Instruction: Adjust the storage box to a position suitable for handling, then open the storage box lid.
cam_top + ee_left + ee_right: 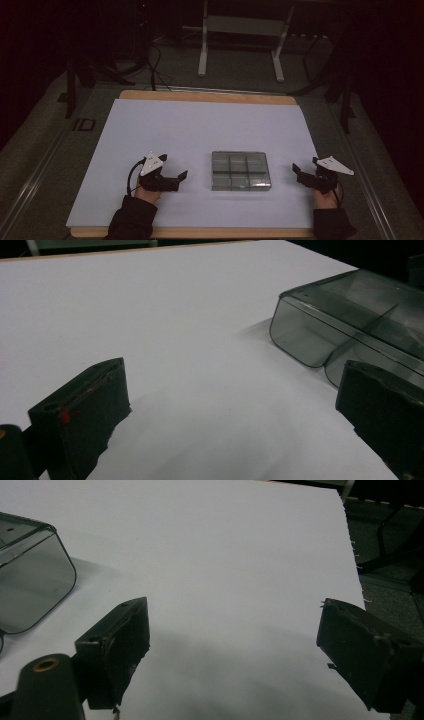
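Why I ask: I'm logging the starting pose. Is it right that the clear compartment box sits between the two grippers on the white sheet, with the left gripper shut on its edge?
Not quite. The left gripper is open and apart from the compartment box, as the left gripper view shows. The box does sit between it and the right gripper on the white sheet.

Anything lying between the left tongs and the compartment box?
Nothing: in the high view only bare white sheet separates the left tongs from the compartment box.

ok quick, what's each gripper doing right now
left gripper: open, holding nothing, left of the clear smoky plastic compartment box.
right gripper: open, holding nothing, right of it.
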